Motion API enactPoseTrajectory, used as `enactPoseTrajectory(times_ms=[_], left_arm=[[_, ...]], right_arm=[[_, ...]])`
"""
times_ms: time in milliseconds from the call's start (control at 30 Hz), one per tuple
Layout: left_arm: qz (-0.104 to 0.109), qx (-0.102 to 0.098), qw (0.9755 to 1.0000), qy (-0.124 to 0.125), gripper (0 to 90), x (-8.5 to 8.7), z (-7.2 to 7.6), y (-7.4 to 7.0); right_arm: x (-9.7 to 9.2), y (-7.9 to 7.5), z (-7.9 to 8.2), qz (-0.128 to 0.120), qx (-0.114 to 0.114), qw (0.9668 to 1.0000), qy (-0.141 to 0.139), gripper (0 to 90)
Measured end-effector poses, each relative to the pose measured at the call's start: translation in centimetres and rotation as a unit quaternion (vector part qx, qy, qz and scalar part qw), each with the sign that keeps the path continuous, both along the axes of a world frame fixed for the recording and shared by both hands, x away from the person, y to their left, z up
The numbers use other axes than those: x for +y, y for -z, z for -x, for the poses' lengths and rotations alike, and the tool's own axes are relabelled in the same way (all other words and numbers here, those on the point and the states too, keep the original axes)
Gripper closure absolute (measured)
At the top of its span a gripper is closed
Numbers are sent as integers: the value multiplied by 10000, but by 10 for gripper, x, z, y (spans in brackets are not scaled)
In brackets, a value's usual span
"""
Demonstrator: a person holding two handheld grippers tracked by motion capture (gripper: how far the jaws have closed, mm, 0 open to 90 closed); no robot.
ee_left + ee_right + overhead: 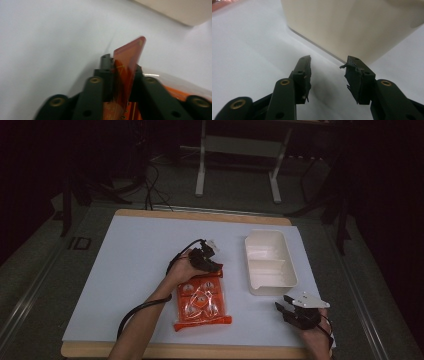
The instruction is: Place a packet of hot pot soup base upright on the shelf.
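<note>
Gripping the orange packet (202,302) by its far edge, left gripper (212,268) has its jaws clamped on the film; in the left gripper view a corner of the packet (127,60) sticks up between the black jaws, pinched tight. Packet is a flat, glossy orange-red pouch with a clear window, several round pale pieces showing through it, thin light lines printed on the film. It lies on the white table sheet (135,265), near the front edge, just left of centre, long side running away from the person. Near end flat on the sheet, sealed strip slightly crumpled.

Right gripper (283,310) rests at front right, jaws spread apart, nothing between them. White tray (270,262) sits just beyond it, two compartments, well apart from the packet.
</note>
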State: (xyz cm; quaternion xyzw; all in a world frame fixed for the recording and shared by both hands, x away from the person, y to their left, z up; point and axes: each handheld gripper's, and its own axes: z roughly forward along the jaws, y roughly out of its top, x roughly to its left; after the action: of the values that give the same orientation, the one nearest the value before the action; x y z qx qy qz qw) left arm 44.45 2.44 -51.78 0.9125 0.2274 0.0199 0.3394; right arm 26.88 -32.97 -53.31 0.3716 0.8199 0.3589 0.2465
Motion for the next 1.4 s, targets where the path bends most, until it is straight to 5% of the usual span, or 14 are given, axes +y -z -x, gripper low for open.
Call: enactPoseTrajectory(times_ms=[133, 433, 1067, 1400], left_arm=[[54, -82, 9999, -101, 895, 1, 2, 1], [341, 105, 9989, -307, 899, 8, 1, -10], [803, -41, 9945, -664, 900, 46, 3, -69], [924, -166, 9928, -750, 900, 46, 8, -100]], right_arm=[[1, 0, 0, 13, 15, 10000, -14, 550], [-1, 0, 0, -4, 14, 10000, -3, 551], [0, 1, 0, 19, 43, 10000, -9, 552], [0, 1, 0, 17, 36, 10000, -4, 552]])
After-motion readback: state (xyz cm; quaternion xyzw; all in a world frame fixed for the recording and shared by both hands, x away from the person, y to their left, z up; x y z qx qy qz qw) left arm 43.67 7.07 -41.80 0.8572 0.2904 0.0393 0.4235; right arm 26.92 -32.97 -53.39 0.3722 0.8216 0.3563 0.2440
